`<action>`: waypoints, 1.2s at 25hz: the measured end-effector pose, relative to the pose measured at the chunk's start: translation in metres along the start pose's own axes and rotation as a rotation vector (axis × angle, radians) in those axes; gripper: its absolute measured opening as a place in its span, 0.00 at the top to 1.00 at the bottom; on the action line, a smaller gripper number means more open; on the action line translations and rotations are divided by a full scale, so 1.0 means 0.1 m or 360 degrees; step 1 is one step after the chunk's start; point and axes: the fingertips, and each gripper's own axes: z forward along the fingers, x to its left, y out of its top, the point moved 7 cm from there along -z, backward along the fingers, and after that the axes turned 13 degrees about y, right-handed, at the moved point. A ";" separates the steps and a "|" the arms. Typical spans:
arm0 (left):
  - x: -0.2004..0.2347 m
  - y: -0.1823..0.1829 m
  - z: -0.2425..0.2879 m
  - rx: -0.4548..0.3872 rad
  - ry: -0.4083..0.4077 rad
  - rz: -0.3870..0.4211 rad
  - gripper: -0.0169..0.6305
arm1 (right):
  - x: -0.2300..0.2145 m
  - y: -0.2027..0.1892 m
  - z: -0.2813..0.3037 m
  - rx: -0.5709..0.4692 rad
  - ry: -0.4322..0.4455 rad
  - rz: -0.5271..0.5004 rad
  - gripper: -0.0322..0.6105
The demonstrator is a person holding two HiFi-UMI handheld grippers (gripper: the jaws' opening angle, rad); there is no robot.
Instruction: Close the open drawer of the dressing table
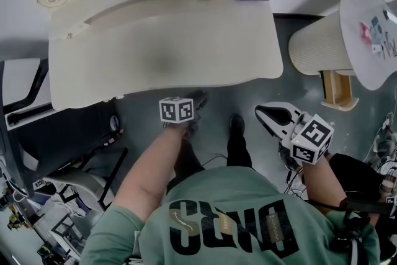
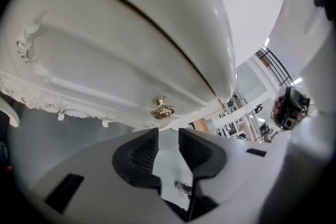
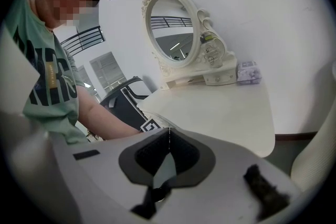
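Closest, my left gripper (image 2: pixel 168 134) has its jaws partly apart, empty, low before the dressing table (image 1: pixel 80 87), the drawer (image 2: pixel 105 65) and its brass knob (image 2: pixel 163 107) just beyond the tips; my right gripper (image 3: pixel 169 131) has its jaws together on nothing, off the table's right corner. Beyond, the cream worktop (image 1: pixel 161 59) lies mostly bare above a grey floor (image 1: pixel 248 96), with an oval mirror (image 3: pixel 170 34) and a small patterned box (image 3: pixel 248 72) at its back edge by the white wall (image 3: pixel 262 8).
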 end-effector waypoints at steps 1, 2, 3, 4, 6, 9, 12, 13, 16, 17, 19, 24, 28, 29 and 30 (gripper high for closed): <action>-0.02 -0.03 -0.05 -0.0004 -0.0016 -0.0007 0.78 | 0.02 0.03 0.01 0.0001 -0.0001 -0.0011 0.93; -0.04 -0.05 -0.10 -0.0012 -0.0033 -0.0018 0.78 | 0.03 0.06 0.02 0.0000 -0.0003 -0.0023 0.93; -0.06 -0.07 -0.17 -0.0025 -0.0049 -0.0027 0.78 | 0.05 0.10 0.03 -0.0002 -0.0005 -0.0035 0.93; -0.07 -0.09 -0.24 -0.0040 -0.0063 -0.0033 0.78 | 0.08 0.14 0.05 -0.0007 -0.0004 -0.0042 0.93; -0.08 -0.13 -0.42 -0.0087 -0.0089 -0.0038 0.79 | 0.13 0.22 0.09 -0.0034 0.0004 -0.0024 0.93; -0.08 -0.12 -0.73 -0.0200 -0.0141 -0.0062 0.84 | 0.22 0.33 0.20 -0.0074 0.0015 0.0018 0.93; -0.07 -0.04 -1.14 -0.0329 -0.0222 -0.0085 0.89 | 0.38 0.50 0.36 -0.0084 0.0019 -0.0019 0.93; -0.06 -0.01 -1.30 -0.0371 -0.0252 -0.0088 0.90 | 0.45 0.56 0.42 -0.0092 0.0018 -0.0039 0.93; 0.04 0.12 -1.85 -0.0504 -0.0328 -0.0093 0.93 | 0.68 0.79 0.59 -0.0138 -0.0004 -0.0083 0.93; 0.09 0.17 -2.05 -0.0548 -0.0342 -0.0080 0.94 | 0.76 0.86 0.65 -0.0159 -0.0012 -0.0091 0.93; 0.19 0.28 -2.46 -0.0627 -0.0354 -0.0027 0.95 | 0.94 1.02 0.77 -0.0200 -0.0023 -0.0100 0.93; 0.43 0.60 -3.46 -0.0805 -0.0349 0.0123 0.96 | 1.39 1.43 1.02 -0.0281 -0.0061 -0.0169 0.93; 0.54 0.77 -4.06 -0.0898 -0.0347 0.0207 0.96 | 1.65 1.73 1.11 -0.0339 -0.0089 -0.0256 0.93; 0.56 0.80 -4.17 -0.0919 -0.0341 0.0225 0.96 | 1.69 1.78 1.11 -0.0344 -0.0092 -0.0278 0.93; 0.57 0.84 -4.25 -0.0945 -0.0336 0.0234 0.96 | 1.72 1.81 1.11 -0.0346 -0.0094 -0.0298 0.93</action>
